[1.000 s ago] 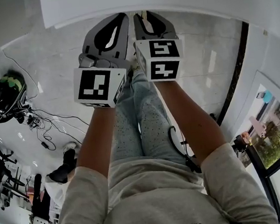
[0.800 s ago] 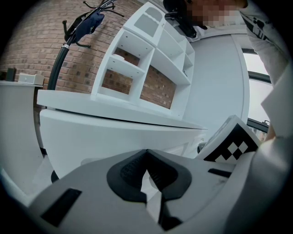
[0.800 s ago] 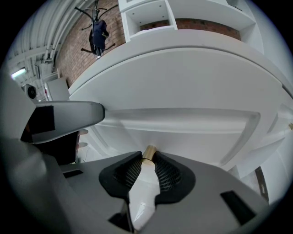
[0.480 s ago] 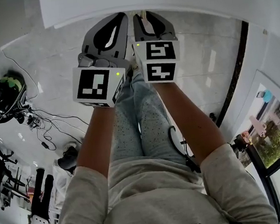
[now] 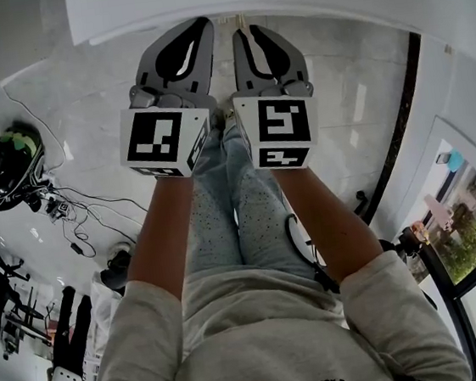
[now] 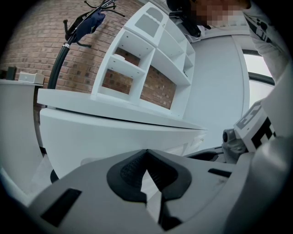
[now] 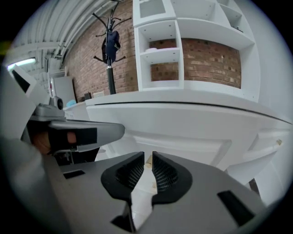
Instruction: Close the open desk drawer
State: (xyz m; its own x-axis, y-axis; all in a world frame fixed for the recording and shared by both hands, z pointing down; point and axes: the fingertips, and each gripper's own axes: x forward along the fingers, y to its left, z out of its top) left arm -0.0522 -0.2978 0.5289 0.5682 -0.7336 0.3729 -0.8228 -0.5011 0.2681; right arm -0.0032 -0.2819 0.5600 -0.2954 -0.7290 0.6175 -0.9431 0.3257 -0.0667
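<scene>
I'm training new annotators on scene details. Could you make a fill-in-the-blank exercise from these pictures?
1. The wall behind the shelf unit is made of ____.
2. The desk and the shelf unit are both coloured ____.
3. The left gripper has its jaws ____, with nothing between them.

Missing words: brick; white; shut.

Bright, even daylight throughout; the tall glass window [image 5: 475, 244] at the head view's lower right glows, and the glossy pale stone floor [image 5: 74, 101] carries a soft sheen. Strong fisheye bending curves the white desk front [image 7: 183, 123]; both gripper views darken at the corners, with the near foreground slightly soft
</scene>
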